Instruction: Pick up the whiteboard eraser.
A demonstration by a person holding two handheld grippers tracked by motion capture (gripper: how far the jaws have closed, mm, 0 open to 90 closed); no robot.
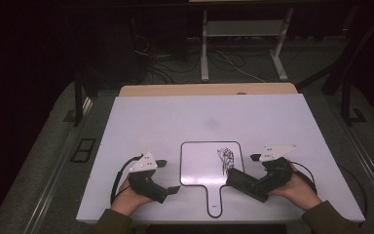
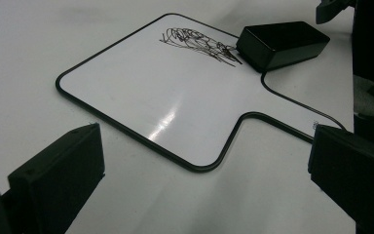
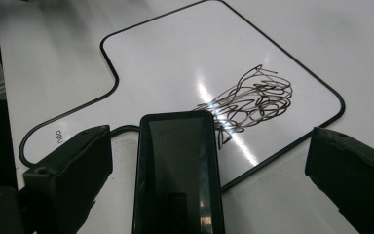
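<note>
Down at the lower right of the high view, the right gripper (image 1: 246, 171) stands open, its jaws spread either side of a black eraser (image 3: 177, 170) lying on the whiteboard's (image 1: 199, 163) edge beside the scribble (image 1: 226, 157). Lower left, the left gripper (image 1: 168, 176) gapes empty.

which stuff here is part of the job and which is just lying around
In the job: white handled whiteboard with black rim; black marker scribble on it; black rectangular eraser block.
Lying about: tan wooden board behind the white tabletop; tangled cables on the floor; white metal desk legs.
</note>
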